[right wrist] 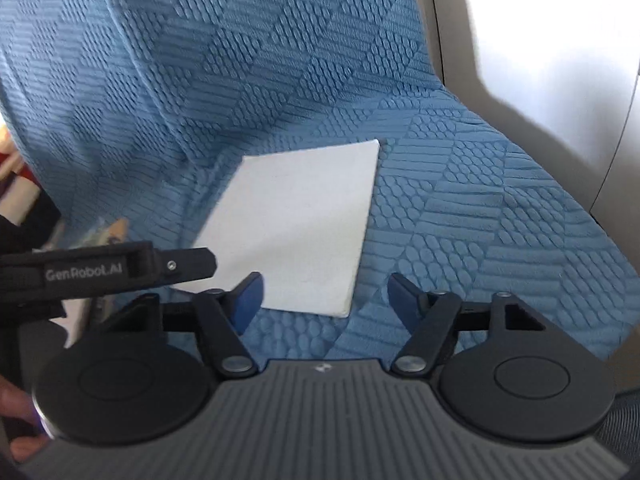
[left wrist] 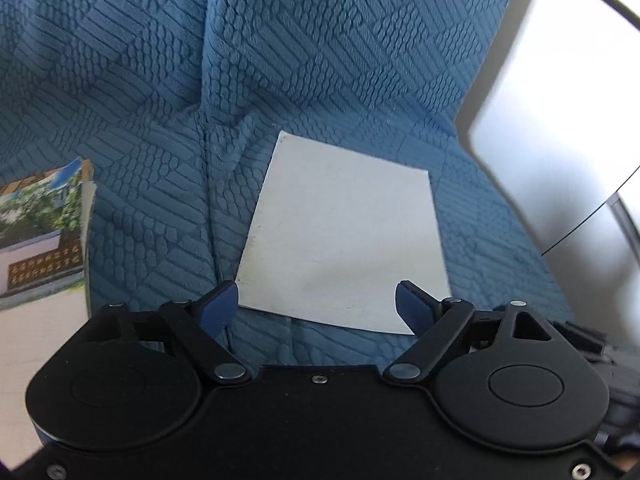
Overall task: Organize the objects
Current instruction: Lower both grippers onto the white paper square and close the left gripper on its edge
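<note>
A flat white sheet lies on a blue quilted sofa cover. My left gripper hangs over the sheet's near edge, its blue-padded jaws wide apart with nothing between them. In the right wrist view the same white sheet lies ahead and slightly left on the blue cover. My right gripper stands open near the sheet's near right corner, empty. The left gripper's black body reaches in from the left over the sheet's near left corner.
A book with a photo cover lies at the left on the seat. A grey sofa arm rises on the right, seen too as the grey arm. The cover's backrest climbs behind the sheet.
</note>
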`<state>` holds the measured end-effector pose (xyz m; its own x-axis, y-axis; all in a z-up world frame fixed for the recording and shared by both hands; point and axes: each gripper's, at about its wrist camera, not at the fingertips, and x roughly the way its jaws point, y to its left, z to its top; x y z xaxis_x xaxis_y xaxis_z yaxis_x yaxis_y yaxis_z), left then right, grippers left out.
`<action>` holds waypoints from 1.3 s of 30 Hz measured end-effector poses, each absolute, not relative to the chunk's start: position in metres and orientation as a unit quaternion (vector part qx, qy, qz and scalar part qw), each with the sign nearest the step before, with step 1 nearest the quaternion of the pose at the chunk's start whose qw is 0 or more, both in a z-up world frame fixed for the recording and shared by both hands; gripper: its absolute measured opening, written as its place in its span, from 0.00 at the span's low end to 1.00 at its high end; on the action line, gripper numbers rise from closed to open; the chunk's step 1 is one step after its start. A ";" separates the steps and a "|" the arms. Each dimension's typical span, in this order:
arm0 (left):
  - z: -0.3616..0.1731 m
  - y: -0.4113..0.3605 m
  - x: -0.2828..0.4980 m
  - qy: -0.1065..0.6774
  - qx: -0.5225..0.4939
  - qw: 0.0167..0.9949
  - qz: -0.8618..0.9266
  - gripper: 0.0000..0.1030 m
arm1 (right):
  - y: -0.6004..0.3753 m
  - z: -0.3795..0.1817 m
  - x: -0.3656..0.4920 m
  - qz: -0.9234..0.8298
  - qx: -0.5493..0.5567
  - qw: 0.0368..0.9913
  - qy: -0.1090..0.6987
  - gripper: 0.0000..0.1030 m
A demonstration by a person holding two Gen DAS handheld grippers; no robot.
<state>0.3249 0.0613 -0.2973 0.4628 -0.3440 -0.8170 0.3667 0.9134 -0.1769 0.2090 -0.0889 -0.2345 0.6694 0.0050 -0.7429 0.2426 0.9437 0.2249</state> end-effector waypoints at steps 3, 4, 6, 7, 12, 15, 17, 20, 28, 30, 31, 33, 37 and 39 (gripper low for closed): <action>-0.306 0.061 0.330 0.474 0.019 0.855 -0.211 0.81 | -0.091 -0.243 0.216 -0.070 0.155 0.893 0.418 0.56; -0.309 0.061 0.332 0.476 0.023 0.854 -0.208 0.80 | -0.091 -0.246 0.219 -0.072 0.154 0.890 0.423 0.55; -0.316 0.061 0.336 0.480 0.034 0.853 -0.202 0.79 | -0.089 -0.250 0.221 -0.072 0.150 0.888 0.428 0.53; -0.318 0.061 0.337 0.481 0.039 0.853 -0.200 0.79 | -0.089 -0.250 0.223 -0.074 0.148 0.888 0.428 0.53; -0.326 0.066 0.343 0.487 0.022 0.849 -0.205 0.78 | -0.084 -0.254 0.233 -0.078 0.133 0.890 0.428 0.53; -0.324 0.069 0.345 0.489 0.008 0.847 -0.205 0.80 | -0.082 -0.255 0.236 -0.077 0.120 0.893 0.427 0.53; -0.323 0.072 0.347 0.491 -0.003 0.845 -0.209 0.80 | -0.083 -0.256 0.238 -0.074 0.121 0.894 0.426 0.53; -0.321 0.079 0.351 0.499 -0.029 0.840 -0.213 0.79 | -0.087 -0.256 0.236 -0.071 0.139 0.893 0.422 0.54; -0.321 0.116 0.361 0.524 -0.189 0.797 -0.235 0.71 | -0.112 -0.262 0.231 -0.063 0.248 0.880 0.401 0.53; -0.320 0.120 0.360 0.521 -0.210 0.794 -0.232 0.70 | -0.120 -0.264 0.228 -0.063 0.284 0.873 0.393 0.53; -0.320 0.121 0.360 0.520 -0.217 0.793 -0.230 0.70 | -0.125 -0.266 0.227 -0.062 0.304 0.868 0.388 0.53; -0.319 0.124 0.360 0.515 -0.235 0.791 -0.230 0.69 | -0.132 -0.268 0.224 -0.063 0.339 0.858 0.381 0.51; -0.324 0.135 0.363 0.507 -0.319 0.760 -0.253 0.52 | -0.147 -0.276 0.219 -0.061 0.407 0.835 0.365 0.51; -0.336 0.138 0.368 0.517 -0.379 0.719 -0.268 0.48 | -0.152 -0.278 0.217 -0.061 0.428 0.827 0.359 0.50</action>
